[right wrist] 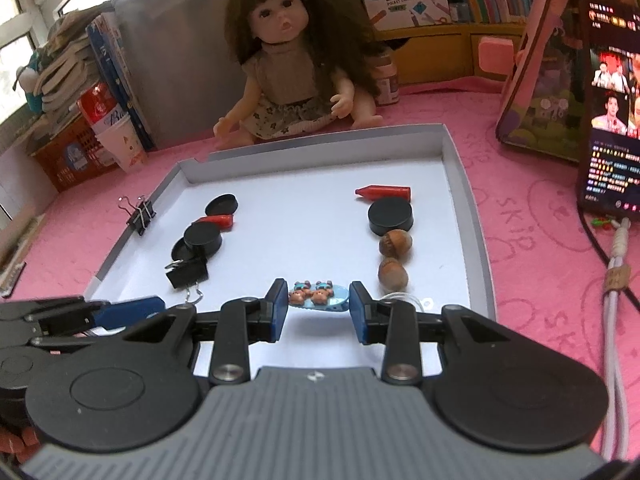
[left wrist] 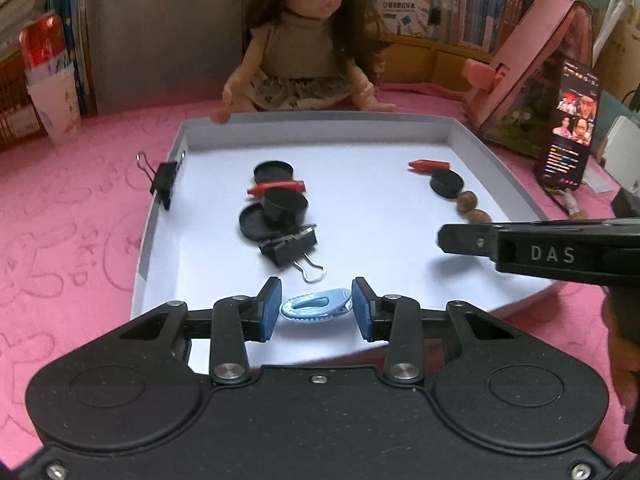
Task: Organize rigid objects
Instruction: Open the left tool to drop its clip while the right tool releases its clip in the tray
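A shallow white tray (left wrist: 160,216) lies on pink cloth. My left gripper (left wrist: 316,294) is shut on a plain light-blue clip (left wrist: 316,307) just above the tray's near edge. My right gripper (right wrist: 318,286) is shut on a blue clip with two little bears (right wrist: 316,298), also over the near edge. Left in the tray lie black round caps (left wrist: 284,204), a red crayon (left wrist: 280,188) and a black binder clip (left wrist: 290,250). At the right, a red crayon (right wrist: 384,192), a black cap (right wrist: 390,216) and two brown nuts (right wrist: 394,258) form a line.
Another binder clip (left wrist: 164,182) grips the tray's left wall. A doll (left wrist: 304,52) sits behind the tray. A lit phone (left wrist: 570,128) and a pink toy house (left wrist: 528,76) stand at the right, a paper cup with a red can (left wrist: 52,80) at the left. A cable (right wrist: 612,280) runs along the right.
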Tool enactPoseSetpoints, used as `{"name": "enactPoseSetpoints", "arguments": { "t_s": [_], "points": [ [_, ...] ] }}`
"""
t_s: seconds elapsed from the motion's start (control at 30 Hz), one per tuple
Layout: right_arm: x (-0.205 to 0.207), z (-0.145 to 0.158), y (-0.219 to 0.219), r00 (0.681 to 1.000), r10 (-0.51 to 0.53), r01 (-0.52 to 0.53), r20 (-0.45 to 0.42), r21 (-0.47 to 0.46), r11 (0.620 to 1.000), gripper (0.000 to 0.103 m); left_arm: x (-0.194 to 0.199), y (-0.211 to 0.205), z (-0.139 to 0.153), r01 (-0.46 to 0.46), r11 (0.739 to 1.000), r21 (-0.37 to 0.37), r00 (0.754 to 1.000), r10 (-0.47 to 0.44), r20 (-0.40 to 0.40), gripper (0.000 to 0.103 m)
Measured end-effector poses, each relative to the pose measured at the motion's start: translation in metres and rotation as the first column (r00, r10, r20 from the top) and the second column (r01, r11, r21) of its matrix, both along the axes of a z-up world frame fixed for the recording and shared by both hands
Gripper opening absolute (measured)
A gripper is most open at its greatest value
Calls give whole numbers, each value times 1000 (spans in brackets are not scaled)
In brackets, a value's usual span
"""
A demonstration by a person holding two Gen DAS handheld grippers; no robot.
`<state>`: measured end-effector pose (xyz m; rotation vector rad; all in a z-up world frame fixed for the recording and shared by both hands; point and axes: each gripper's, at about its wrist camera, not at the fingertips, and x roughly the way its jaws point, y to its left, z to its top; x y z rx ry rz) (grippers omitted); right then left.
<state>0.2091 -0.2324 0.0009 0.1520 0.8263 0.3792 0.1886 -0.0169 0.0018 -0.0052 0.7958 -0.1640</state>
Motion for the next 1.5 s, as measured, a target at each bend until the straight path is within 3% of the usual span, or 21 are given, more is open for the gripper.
{"name": "enactPoseSetpoints", "arguments": {
  "t_s": [0.6, 0.7, 0.83, 1.5],
  "points": [
    [7, -3, 10, 999, -9, 12, 45, -72, 997, 41, 22, -4, -8, -59, 997, 54, 996, 55, 65, 36],
    [8, -4, 11, 999, -11, 15, 48, -78, 997, 45, 22, -5, -8, -58, 996, 63, 996, 54, 70, 37],
    [7, -6, 12, 999, -8, 13, 51, -83, 996, 57, 22, -7, -8, -59, 996, 69, 996, 54, 70, 38],
    [-2, 10, 10, 993, -26, 36, 113, -79, 996, 76, 8, -5, 10, -62, 997, 45, 994, 57, 98, 61]
  ]
}}
